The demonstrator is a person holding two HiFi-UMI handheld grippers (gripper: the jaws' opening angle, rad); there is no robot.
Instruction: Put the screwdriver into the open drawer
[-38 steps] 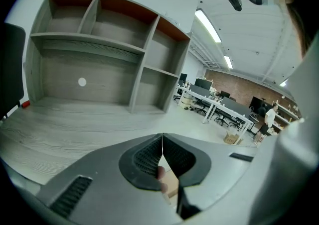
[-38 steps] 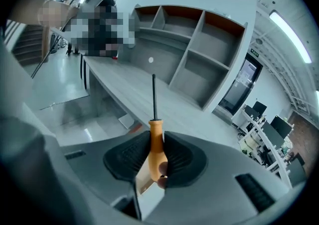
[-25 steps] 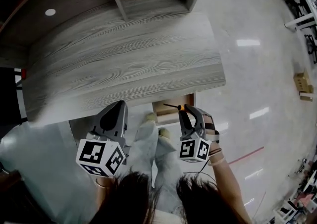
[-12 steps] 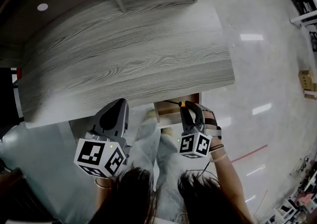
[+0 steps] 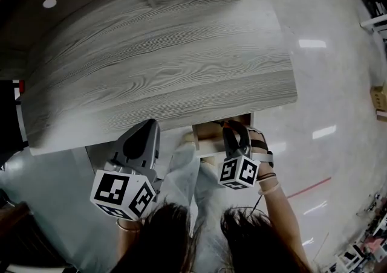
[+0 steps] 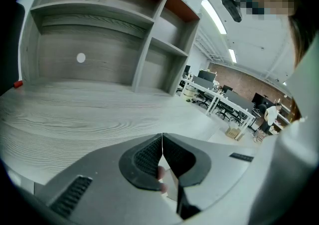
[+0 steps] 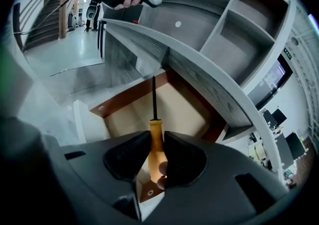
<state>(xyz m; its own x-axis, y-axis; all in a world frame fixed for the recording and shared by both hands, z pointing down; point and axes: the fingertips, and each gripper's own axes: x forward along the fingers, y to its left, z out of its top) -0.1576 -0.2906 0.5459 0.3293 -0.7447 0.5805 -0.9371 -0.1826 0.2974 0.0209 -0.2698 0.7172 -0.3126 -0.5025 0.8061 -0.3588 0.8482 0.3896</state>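
My right gripper (image 7: 151, 145) is shut on the orange handle of the screwdriver (image 7: 155, 137). Its black shaft points forward over the open drawer (image 7: 174, 107), whose pale bottom and brown walls lie just beneath the desk's edge. In the head view the right gripper (image 5: 230, 128) reaches into the drawer (image 5: 208, 135) under the desk's front edge, and the screwdriver is mostly hidden there. My left gripper (image 5: 147, 125) hangs at the desk's front edge, left of the drawer. It is shut with nothing in it (image 6: 162, 143).
The grey wood-grain desk (image 5: 157, 72) fills the middle, with a shelf unit (image 6: 109, 35) at its back. A glossy floor (image 5: 326, 84) spreads to the right. The person's legs (image 5: 181, 175) are below the drawer. Office desks (image 6: 224, 104) stand far off.
The right gripper has carried the screwdriver forward, deeper over the drawer and under the desk's edge. The left gripper has stayed about where it was.
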